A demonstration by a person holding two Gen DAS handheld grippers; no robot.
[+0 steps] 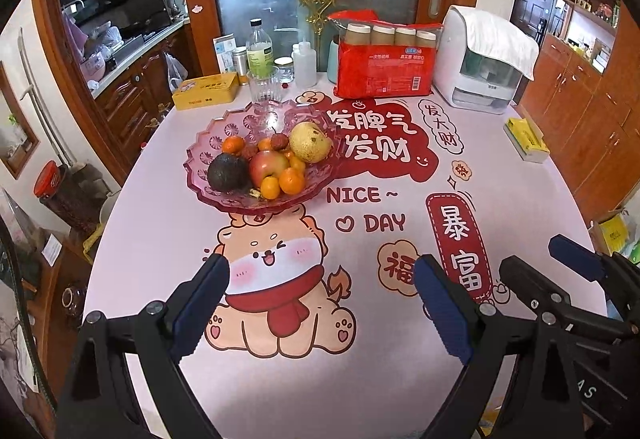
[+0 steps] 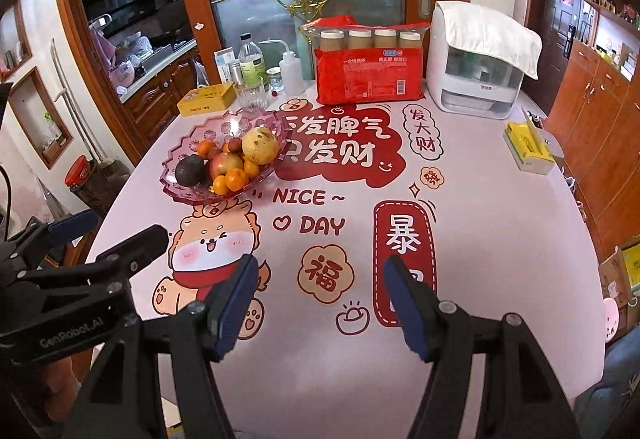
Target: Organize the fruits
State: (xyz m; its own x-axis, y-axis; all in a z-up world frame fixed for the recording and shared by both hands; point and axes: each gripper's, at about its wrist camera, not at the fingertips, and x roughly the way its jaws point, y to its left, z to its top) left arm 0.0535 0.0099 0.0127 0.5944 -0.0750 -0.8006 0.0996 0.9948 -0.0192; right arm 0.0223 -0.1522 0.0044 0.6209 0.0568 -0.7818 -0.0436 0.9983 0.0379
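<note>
- Two grippers, my left gripper (image 1: 320, 303) and right gripper (image 2: 320, 303), hang wide open, holding nothing.
- All fruits sit in the pink glass bowl (image 1: 208, 151), at eleven o'clock on my table (image 1: 500, 199).

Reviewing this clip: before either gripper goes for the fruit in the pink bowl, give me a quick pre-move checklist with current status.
1. Left gripper open and empty: ok.
2. Right gripper open and empty: ok.
3. All fruit inside the pink scalloped glass bowl, none loose on the printed tablecloth: ok.
4. Open path from both grippers to the bowl: ok, only bare cloth between.
5. Clear ribbed drinking glass just behind the bowl, clearance for a reach: cannot tell.
6. Dark avocado and yellow pear on top and reachable: ok.
</note>
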